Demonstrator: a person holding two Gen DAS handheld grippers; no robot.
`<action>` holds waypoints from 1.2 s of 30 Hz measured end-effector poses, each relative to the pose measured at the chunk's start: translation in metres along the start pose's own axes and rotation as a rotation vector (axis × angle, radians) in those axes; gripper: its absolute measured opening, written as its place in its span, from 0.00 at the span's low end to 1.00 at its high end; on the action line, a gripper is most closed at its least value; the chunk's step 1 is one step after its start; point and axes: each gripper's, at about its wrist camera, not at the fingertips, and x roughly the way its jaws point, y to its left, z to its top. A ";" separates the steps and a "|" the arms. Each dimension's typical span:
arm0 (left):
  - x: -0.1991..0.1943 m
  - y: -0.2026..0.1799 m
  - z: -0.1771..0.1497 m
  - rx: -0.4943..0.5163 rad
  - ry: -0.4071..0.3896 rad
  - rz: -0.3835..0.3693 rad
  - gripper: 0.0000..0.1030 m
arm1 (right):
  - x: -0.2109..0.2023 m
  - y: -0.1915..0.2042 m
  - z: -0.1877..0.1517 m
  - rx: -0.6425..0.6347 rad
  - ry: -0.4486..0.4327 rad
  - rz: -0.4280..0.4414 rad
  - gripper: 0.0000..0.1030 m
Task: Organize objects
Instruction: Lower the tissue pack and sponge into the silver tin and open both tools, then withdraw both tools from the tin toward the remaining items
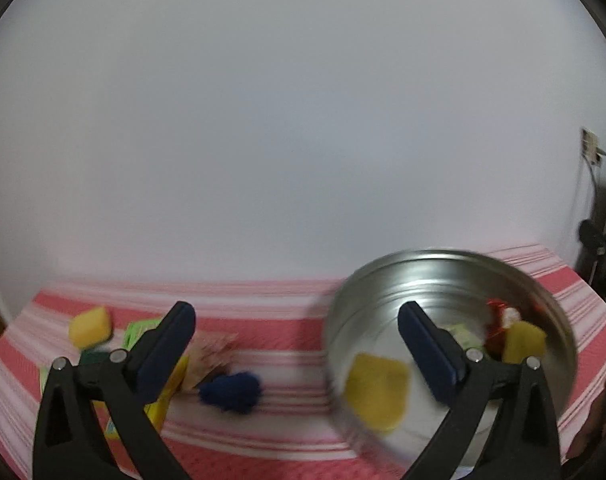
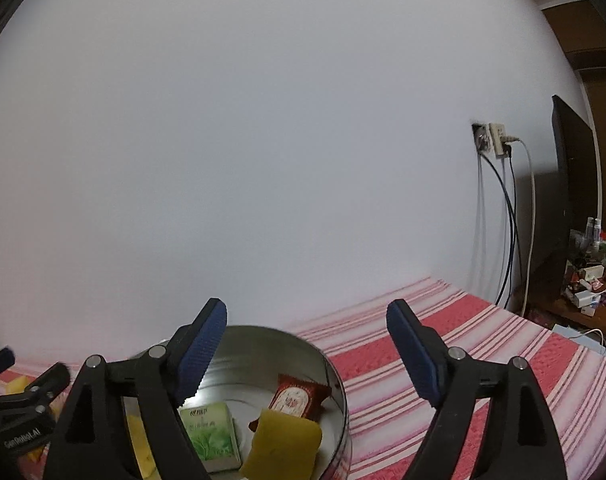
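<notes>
Black jaws of our left gripper [image 1: 297,316] stand spread and empty above the striped cloth [image 1: 287,364], its right finger hanging over the metal tin [image 1: 455,270]. Our right gripper [image 2: 307,316] is likewise spread, holding nothing, with the tin below and to its left. Inside the tin lie yellow sponges [image 2: 281,446], a green tea box [image 2: 213,434] and a red packet [image 2: 299,396]. Loose on the cloth, the blue pom-pom [image 1: 231,392] sits between our left gripper's fingers, nearer that hand.
</notes>
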 end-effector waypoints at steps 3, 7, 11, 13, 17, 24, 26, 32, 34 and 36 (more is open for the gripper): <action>0.010 0.010 -0.012 -0.014 0.039 0.029 0.99 | 0.000 0.007 -0.006 -0.019 0.006 0.017 0.82; 0.009 0.019 -0.016 -0.013 0.044 0.069 0.99 | -0.008 0.019 -0.013 -0.066 0.001 0.028 0.82; 0.010 0.020 -0.024 -0.005 0.045 0.087 0.99 | -0.012 0.019 -0.019 -0.051 -0.019 0.046 0.82; 0.011 0.025 -0.025 0.005 0.052 0.097 0.99 | -0.015 0.022 -0.021 -0.041 -0.021 0.047 0.82; 0.013 0.030 -0.031 0.007 0.046 0.102 0.99 | -0.020 0.030 -0.025 -0.041 -0.015 0.036 0.82; 0.010 0.034 -0.034 0.018 0.042 0.096 0.99 | -0.036 0.052 -0.032 -0.072 -0.024 0.015 0.82; 0.011 0.038 -0.036 0.017 0.050 0.091 0.99 | -0.033 0.048 -0.031 -0.080 -0.022 0.014 0.82; 0.008 0.045 -0.039 0.009 0.053 0.093 0.99 | -0.042 0.054 -0.034 -0.066 -0.015 0.022 0.82; 0.007 0.047 -0.040 0.011 0.052 0.096 0.99 | -0.043 0.054 -0.035 -0.061 -0.010 0.022 0.82; 0.006 0.048 -0.041 0.014 0.051 0.095 0.99 | -0.045 0.059 -0.036 -0.061 -0.003 0.024 0.82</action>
